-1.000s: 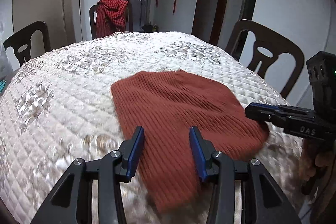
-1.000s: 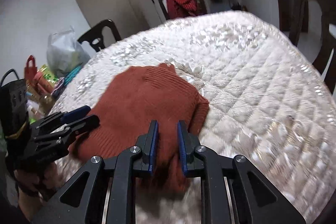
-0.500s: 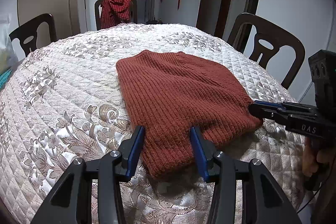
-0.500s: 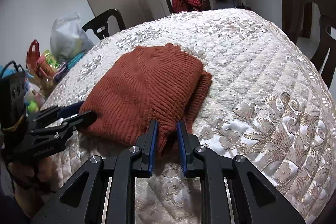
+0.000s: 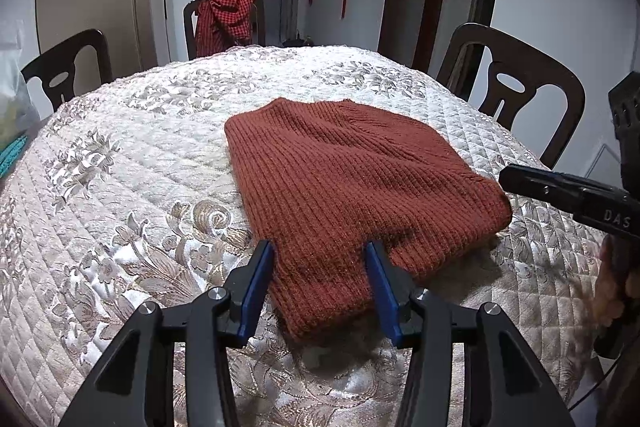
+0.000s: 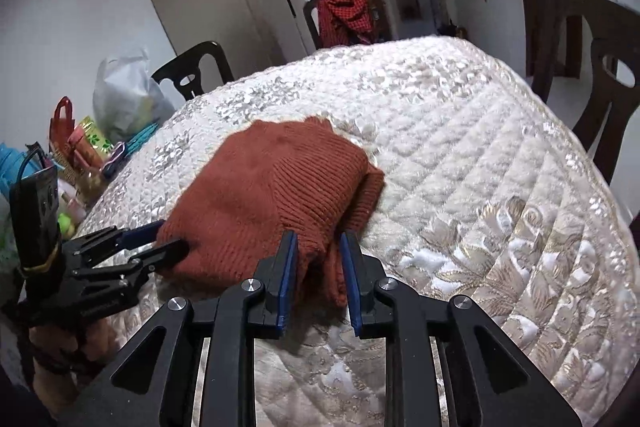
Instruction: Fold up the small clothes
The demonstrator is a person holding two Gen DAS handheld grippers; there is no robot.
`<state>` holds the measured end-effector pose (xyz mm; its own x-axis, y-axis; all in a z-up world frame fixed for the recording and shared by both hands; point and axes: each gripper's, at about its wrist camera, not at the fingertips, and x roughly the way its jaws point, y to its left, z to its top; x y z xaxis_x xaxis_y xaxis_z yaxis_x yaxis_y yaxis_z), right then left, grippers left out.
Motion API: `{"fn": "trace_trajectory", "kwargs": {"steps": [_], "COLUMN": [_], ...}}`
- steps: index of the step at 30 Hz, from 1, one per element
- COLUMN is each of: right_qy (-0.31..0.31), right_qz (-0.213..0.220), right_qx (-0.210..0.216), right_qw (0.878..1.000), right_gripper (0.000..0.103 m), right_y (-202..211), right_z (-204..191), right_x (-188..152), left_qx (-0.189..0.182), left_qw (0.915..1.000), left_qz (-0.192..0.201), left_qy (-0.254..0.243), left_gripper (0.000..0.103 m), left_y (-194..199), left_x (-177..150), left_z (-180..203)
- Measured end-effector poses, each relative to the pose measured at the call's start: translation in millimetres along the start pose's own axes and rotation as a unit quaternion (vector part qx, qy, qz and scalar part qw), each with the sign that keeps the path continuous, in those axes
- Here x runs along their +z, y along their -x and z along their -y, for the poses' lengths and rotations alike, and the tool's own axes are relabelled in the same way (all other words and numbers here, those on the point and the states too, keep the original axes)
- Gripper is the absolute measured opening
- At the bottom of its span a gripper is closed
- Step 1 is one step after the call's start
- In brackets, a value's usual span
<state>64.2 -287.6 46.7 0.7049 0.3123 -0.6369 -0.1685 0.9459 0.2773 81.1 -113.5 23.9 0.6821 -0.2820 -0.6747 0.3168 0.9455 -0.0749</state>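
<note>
Left gripper sat at the near corner of the rust knit sweater, fingers apart, cloth between them, nothing pinched. Sweater lay folded on the quilted surface, roughly center. Right gripper at its other near corner, fingers opening, cloth still between them. Step looked like release after a fold; next move probably calls for backing both grippers clear without dragging the fabric. Under-layers of the fold hidden; right fingertips in the left view too edge-on to read.

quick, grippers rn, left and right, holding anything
left gripper: open, straddles near edge of the rust knit sweater, no grip.
right gripper: jaws opening, sweater corner between them, pads look clear.
</note>
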Motion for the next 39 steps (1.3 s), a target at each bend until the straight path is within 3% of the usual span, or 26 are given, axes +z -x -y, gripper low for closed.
{"fn": "trace_trajectory", "kwargs": {"steps": [7, 19, 23, 39], "right_qy": [0.017, 0.001, -0.014, -0.027], "right_qz": [0.017, -0.005, -0.03, -0.029], "right_qx": [0.008, 0.018, 0.009, 0.018], "right_qw": [1.0, 1.0, 0.999, 0.999], "right_gripper": [0.022, 0.022, 0.022, 0.026], "right_y": [5, -23, -40, -37], "right_z": [-13, -8, 1, 7], "right_x": [9, 10, 6, 6], "left_qx": [0.016, 0.024, 0.014, 0.011], "left_qw": [0.9994, 0.9994, 0.9997, 0.9997], "left_qz": [0.029, 0.022, 0.005, 0.008], "left_qy": [0.004, 0.013, 0.019, 0.021], "left_gripper": [0.051, 0.051, 0.052, 0.051], "left_y": [16, -1, -14, -11], "left_x": [10, 17, 14, 14], "left_z": [-1, -6, -7, -7]}}
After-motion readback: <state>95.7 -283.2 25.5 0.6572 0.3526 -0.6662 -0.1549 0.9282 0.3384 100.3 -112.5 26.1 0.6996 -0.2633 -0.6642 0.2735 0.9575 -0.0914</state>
